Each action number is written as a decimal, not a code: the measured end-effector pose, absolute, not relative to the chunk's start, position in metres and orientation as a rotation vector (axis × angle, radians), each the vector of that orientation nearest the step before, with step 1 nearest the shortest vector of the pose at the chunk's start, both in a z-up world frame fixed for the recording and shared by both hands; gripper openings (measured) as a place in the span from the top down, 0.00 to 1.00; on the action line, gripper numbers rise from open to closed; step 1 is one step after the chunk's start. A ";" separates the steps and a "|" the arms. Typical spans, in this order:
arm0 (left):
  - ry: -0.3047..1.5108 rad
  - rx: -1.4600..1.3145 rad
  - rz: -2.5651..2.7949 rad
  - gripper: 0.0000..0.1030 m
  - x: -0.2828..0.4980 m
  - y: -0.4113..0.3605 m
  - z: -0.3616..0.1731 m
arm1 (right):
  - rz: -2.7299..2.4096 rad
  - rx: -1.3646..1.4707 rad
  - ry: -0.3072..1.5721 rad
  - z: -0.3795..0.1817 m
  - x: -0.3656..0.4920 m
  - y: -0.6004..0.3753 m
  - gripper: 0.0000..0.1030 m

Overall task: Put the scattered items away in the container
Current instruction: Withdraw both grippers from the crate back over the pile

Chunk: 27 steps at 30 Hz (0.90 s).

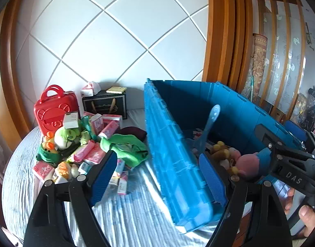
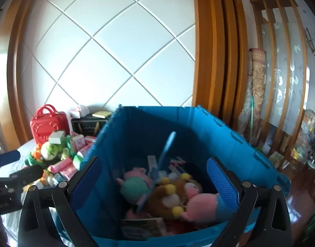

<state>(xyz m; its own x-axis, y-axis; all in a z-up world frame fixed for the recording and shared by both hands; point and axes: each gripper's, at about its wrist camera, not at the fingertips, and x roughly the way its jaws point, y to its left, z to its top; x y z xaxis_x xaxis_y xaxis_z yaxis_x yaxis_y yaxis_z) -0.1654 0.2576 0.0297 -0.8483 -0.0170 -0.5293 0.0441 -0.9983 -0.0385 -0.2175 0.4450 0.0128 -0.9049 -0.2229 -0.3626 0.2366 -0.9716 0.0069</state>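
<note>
A bedroom in a home; a bed (image 1: 124, 216) with a pale, wrinkled striped sheet carries the clutter, and behind it rises a padded white headboard (image 1: 108, 41) quilted in diamonds and framed in warm orange wood (image 1: 225, 41); plush toys (image 1: 64, 138), pink tissue packs (image 1: 85, 154) and a red toy suitcase (image 1: 54, 111) lie heaped on the sheet, with a blue storage crate (image 2: 178, 127) of more soft toys beside them; to the right stand a rolled patterned rug (image 2: 258, 78), a wooden screen with frosted decorated panels (image 2: 285, 61) and a glossy reddish wood floor (image 2: 297, 197) strewn with household odds and ends.
</note>
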 end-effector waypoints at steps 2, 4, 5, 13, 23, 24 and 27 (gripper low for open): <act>0.080 0.853 -2.981 0.20 -0.158 0.235 0.029 | -2.847 0.520 0.057 0.016 -0.208 0.422 0.00; 0.094 0.854 -2.974 0.20 -0.152 0.210 0.029 | -2.836 0.509 0.069 0.018 -0.198 0.396 0.00; 0.101 0.853 -2.969 0.20 -0.148 0.198 0.028 | -2.828 0.503 0.077 0.019 -0.193 0.381 0.00; 0.141 0.870 -2.909 0.20 -0.124 0.104 0.009 | -2.774 0.487 0.068 0.013 -0.161 0.288 0.00; 0.212 0.979 -2.753 0.20 -0.134 0.029 -0.044 | -2.643 0.655 0.164 -0.034 -0.177 0.211 0.00; 0.227 1.006 -2.744 0.20 -0.138 0.025 -0.051 | -2.629 0.676 0.178 -0.042 -0.183 0.206 0.00; 0.246 1.064 -2.688 0.20 -0.151 0.013 -0.072 | -2.565 0.756 0.173 -0.069 -0.207 0.195 0.00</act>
